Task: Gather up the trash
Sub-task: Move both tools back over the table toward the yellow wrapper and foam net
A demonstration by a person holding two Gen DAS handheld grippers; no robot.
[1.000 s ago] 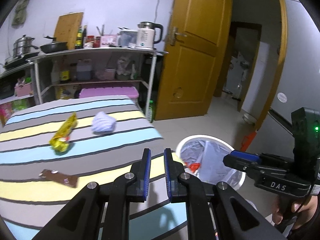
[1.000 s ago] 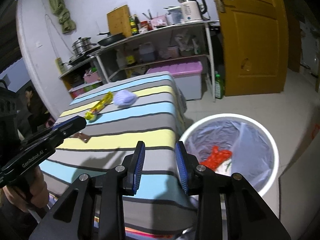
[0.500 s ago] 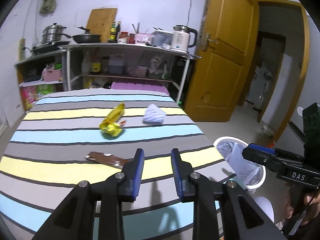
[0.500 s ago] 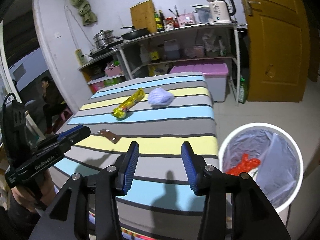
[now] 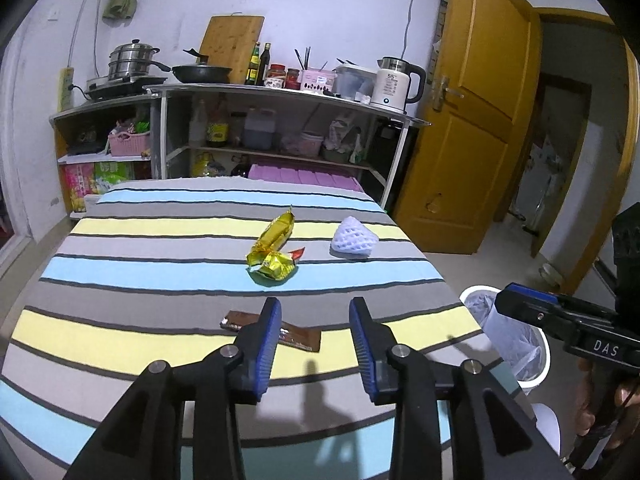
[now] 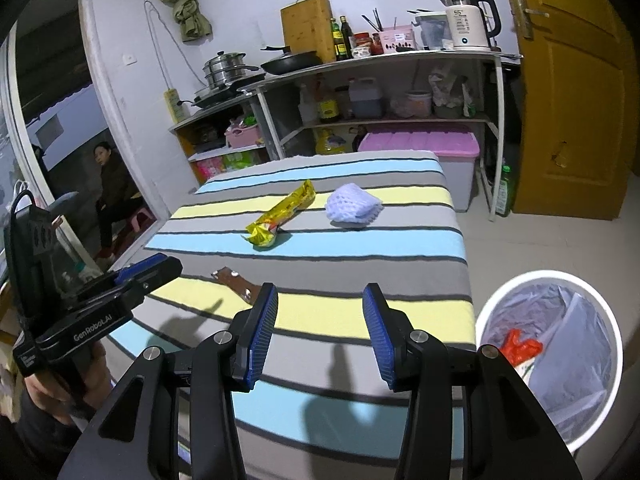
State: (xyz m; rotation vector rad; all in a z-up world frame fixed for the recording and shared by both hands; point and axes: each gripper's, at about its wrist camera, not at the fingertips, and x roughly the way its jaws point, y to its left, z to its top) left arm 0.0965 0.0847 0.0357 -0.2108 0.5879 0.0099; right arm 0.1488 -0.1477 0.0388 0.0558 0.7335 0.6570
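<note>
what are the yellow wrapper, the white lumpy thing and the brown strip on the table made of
Yellow wrapper: shiny crinkled foil or metallised plastic, by its glints. White lumpy thing: soft foam netting, by its mesh pattern. Brown strip: flat glossy wrapper, probably plastic film; hard to tell.

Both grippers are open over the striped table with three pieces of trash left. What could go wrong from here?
1. The brown wrapper lies flat on the striped tablecloth, so the left gripper may pinch cloth instead.
2. The yellow wrapper and the small red scrap touch; grabbing one could drag the other.
3. The trash bin stands past the table edge, so the light foam net could miss it.
</note>
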